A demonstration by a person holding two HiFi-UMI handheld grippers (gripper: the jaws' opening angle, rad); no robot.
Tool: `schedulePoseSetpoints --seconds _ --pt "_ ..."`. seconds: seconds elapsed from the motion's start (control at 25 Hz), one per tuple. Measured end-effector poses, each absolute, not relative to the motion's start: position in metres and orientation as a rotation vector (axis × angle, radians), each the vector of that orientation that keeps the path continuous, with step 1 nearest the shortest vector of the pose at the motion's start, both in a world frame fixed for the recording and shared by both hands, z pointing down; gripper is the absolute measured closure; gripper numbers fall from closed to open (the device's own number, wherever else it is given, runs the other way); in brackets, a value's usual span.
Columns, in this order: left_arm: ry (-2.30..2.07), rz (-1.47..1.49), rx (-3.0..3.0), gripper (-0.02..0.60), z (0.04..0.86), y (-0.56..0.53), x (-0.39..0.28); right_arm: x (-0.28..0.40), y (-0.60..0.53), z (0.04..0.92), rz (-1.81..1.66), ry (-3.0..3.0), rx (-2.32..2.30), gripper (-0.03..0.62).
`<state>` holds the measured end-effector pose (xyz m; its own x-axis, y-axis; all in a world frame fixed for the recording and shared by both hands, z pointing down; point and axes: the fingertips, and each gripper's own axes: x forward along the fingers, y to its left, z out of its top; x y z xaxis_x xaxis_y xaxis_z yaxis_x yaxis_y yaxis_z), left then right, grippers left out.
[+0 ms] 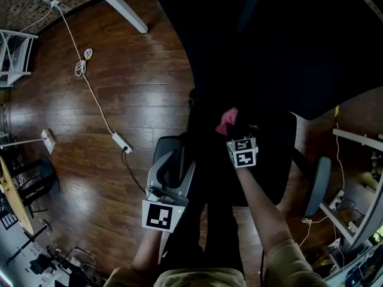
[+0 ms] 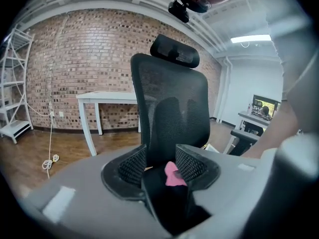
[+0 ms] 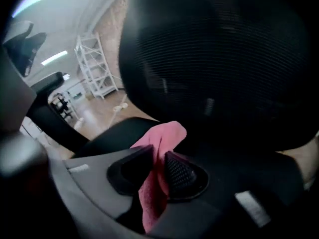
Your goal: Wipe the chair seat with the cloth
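A black office chair stands below me, its seat (image 1: 272, 154) dark and its mesh backrest (image 2: 172, 108) upright. My right gripper (image 1: 232, 131) is over the seat's back part, close to the backrest (image 3: 219, 59), shut on a pink cloth (image 3: 164, 136) that hangs down between its jaws. The cloth (image 1: 227, 120) also shows as a small pink patch (image 2: 173, 175) in the left gripper view. My left gripper (image 1: 178, 153) is at the seat's left front by the left armrest (image 1: 164, 145). Its jaws (image 2: 160, 158) stand a little apart, with the dark seat showing in the gap.
A white power strip (image 1: 121, 142) and its cable lie on the wooden floor to the left. A white table (image 2: 107, 97) and a white shelf rack (image 2: 15, 83) stand by the brick wall. The right armrest (image 1: 317, 184) and a desk (image 1: 359, 142) are on the right.
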<state>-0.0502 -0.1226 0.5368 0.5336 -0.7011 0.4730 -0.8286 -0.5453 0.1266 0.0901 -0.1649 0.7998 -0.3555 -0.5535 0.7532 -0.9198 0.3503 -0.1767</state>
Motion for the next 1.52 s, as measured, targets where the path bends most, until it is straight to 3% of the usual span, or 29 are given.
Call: schedulePoseSetpoints --seconds 0.08,0.16,0.28,0.36,0.64,0.8,0.96,1.28,1.4,1.52 --pt "-1.264 0.596 2.420 0.403 0.548 -0.119 -0.054 0.010 -0.173 0.792 0.864 -2.185 1.205 0.514" --pt "-1.273 0.645 2.409 0.322 0.556 -0.120 -0.056 -0.037 -0.177 0.790 0.903 -2.251 1.171 0.510" --pt "-1.278 0.652 2.403 0.322 0.555 -0.122 -0.058 -0.035 -0.170 0.798 0.844 -2.225 1.117 0.512" --pt "-1.285 0.638 2.413 0.332 0.549 -0.125 -0.056 0.012 -0.162 0.811 0.808 -2.115 1.108 0.514" --pt "-1.265 0.584 2.413 0.353 0.539 -0.130 -0.035 0.306 -0.115 0.822 0.788 -1.578 1.363 0.517" --pt "-1.251 0.563 2.402 0.356 0.548 -0.132 -0.032 0.350 -0.110 0.810 0.791 -1.483 1.381 0.517" --pt "-1.265 0.548 2.363 0.356 0.555 -0.126 -0.044 0.271 -0.111 0.811 0.924 -1.668 1.404 0.517" --pt "-1.290 0.508 2.369 0.356 0.537 -0.127 -0.068 -0.028 -0.128 0.767 0.769 -2.299 0.917 0.516" --pt "-1.306 0.498 2.337 0.359 0.533 -0.126 -0.078 -0.074 -0.125 0.766 0.814 -2.351 0.786 0.516" --pt "-1.287 0.526 2.335 0.359 0.542 -0.123 -0.081 -0.058 -0.121 0.787 0.840 -2.304 0.769 0.516"
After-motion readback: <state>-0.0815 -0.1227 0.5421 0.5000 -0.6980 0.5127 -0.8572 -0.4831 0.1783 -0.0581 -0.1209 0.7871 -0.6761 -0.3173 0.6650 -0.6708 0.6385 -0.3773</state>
